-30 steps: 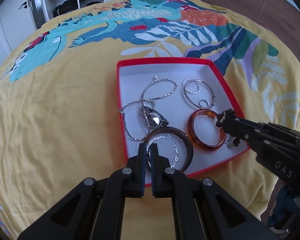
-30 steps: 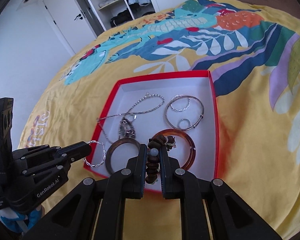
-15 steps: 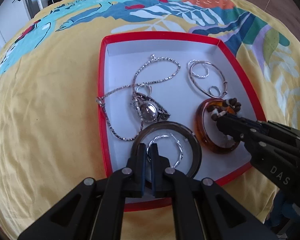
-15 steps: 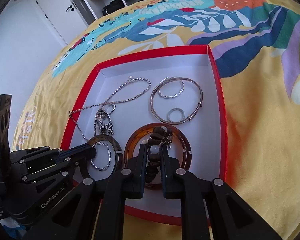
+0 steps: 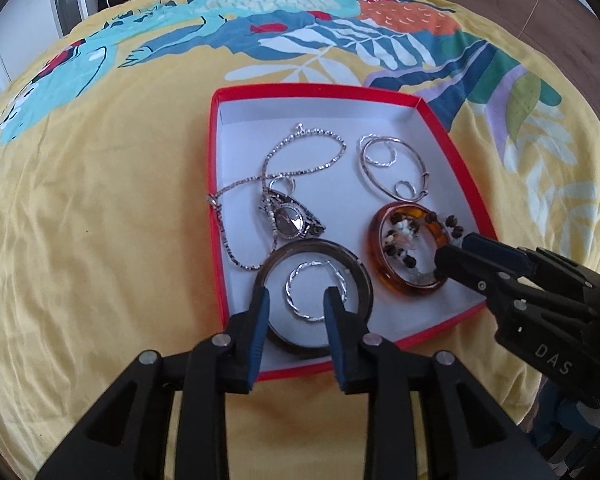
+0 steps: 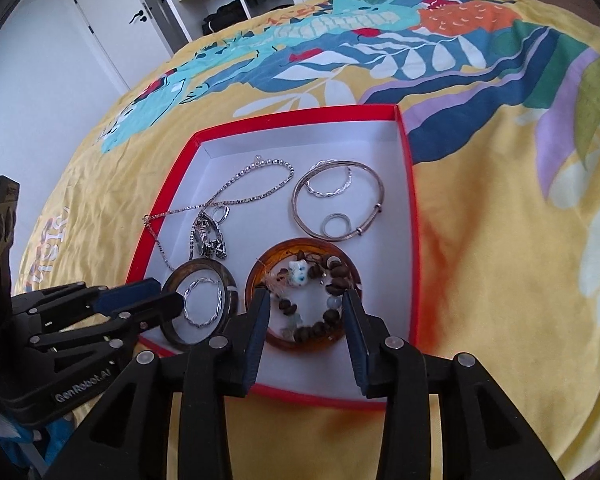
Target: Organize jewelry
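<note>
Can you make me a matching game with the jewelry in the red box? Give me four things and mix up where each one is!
Things:
1. twisted silver hoop
2. bead bracelet
3. small plain ring
4. watch

Places:
A. inside the thin silver bangle
B. inside the amber bangle
C. lying on the chain necklace
D. inside the dark brown bangle

Pairs: 1-D, 2-B, 3-A, 4-C

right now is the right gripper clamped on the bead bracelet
No, the right gripper is open, and the bead bracelet lies loose inside the amber bangle in the red box.
</note>
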The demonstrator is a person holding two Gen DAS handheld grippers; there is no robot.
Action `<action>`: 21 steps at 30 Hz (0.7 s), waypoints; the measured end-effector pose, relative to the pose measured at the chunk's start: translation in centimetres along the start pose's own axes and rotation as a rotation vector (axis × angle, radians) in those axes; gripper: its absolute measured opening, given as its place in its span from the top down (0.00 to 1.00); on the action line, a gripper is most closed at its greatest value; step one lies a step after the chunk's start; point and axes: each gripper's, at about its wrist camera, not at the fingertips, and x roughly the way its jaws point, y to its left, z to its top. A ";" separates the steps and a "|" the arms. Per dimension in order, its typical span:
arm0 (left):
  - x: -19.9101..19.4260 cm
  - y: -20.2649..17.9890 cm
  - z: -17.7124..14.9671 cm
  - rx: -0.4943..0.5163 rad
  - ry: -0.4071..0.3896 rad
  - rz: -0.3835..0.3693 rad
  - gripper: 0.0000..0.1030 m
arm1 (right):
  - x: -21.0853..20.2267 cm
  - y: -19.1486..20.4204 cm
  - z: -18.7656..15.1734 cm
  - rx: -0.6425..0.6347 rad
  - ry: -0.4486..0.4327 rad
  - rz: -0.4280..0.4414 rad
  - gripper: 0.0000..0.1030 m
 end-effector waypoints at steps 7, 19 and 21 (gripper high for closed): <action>-3.8 0.8 -1.0 -0.010 -0.048 0.009 0.73 | -3.1 0.8 -0.7 -0.001 -0.037 -0.019 0.61; -13.2 5.3 -5.8 -0.112 -0.177 0.143 0.66 | -9.6 8.8 -3.0 -0.078 -0.164 -0.012 0.53; -15.1 6.3 -7.0 -0.130 -0.206 0.189 0.61 | -10.6 10.6 -3.5 -0.095 -0.182 0.007 0.49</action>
